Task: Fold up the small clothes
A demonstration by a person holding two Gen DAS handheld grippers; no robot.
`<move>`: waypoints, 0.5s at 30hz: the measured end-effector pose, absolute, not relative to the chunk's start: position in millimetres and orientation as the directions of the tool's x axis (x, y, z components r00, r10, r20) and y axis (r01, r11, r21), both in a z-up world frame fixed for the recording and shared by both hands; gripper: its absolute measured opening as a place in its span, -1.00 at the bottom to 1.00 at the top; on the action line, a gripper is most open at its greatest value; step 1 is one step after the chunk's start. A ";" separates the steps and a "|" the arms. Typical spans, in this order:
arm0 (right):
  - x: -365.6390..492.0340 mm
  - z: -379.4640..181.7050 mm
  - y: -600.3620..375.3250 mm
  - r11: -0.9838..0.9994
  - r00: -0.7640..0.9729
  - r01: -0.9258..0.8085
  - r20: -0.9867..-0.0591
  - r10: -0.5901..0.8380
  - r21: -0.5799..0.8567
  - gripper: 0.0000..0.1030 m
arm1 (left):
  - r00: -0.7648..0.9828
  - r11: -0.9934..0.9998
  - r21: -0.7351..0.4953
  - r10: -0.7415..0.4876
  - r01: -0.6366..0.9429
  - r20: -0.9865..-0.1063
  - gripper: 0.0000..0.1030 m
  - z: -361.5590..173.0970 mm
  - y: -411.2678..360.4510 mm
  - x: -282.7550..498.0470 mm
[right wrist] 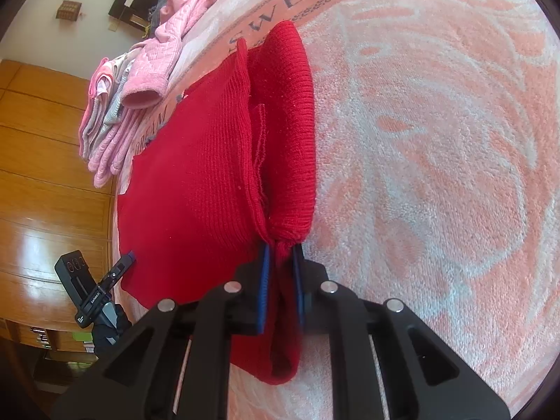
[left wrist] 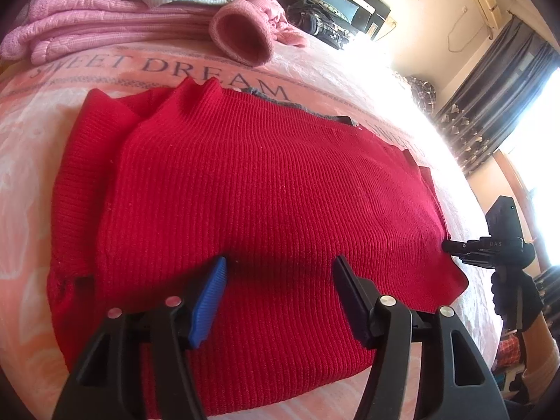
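Note:
A red ribbed knit sweater [left wrist: 266, 189] lies spread on a pink bed blanket [left wrist: 35, 175]. In the left wrist view my left gripper [left wrist: 280, 266] hovers open just above the sweater's near part, with nothing between its blue pad and black pad. The right gripper [left wrist: 448, 245] meets the sweater's right edge. In the right wrist view my right gripper [right wrist: 282, 250] is shut on a bunched edge of the red sweater [right wrist: 196, 175], beside a folded-over sleeve [right wrist: 287, 122]. The left gripper [right wrist: 130, 256] shows at the lower left by the sweater's edge.
A pile of folded pink and grey clothes [left wrist: 105, 24] sits at the far side of the bed, with a pink cuff [left wrist: 241, 35] lying toward the sweater. A grey fabric edge [left wrist: 280, 99] peeks from under the sweater. Wooden wardrobe [right wrist: 42, 175] and curtains [left wrist: 490, 105] flank the bed.

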State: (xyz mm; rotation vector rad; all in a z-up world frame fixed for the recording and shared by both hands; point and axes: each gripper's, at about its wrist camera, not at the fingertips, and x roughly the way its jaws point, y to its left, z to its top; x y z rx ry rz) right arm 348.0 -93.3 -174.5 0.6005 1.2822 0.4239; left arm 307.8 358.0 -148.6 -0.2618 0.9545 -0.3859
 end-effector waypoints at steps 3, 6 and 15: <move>347.4 -174.4 -92.3 0.776 0.248 0.038 -0.758 0.603 0.630 -0.80 | 0.519 0.902 -0.376 -0.429 0.211 -0.739 0.26 -148.6 356.9 307.3; 347.2 -171.9 -91.1 0.779 0.249 0.051 -0.763 0.597 0.626 -0.81 | 0.521 0.899 -0.383 -0.436 0.213 -0.734 0.26 -149.1 358.3 306.5; 355.1 -93.3 -44.5 0.807 0.243 -0.045 -0.778 0.580 0.588 -0.85 | 0.530 0.882 -0.409 -0.469 0.235 -0.706 0.26 -140.3 369.8 296.6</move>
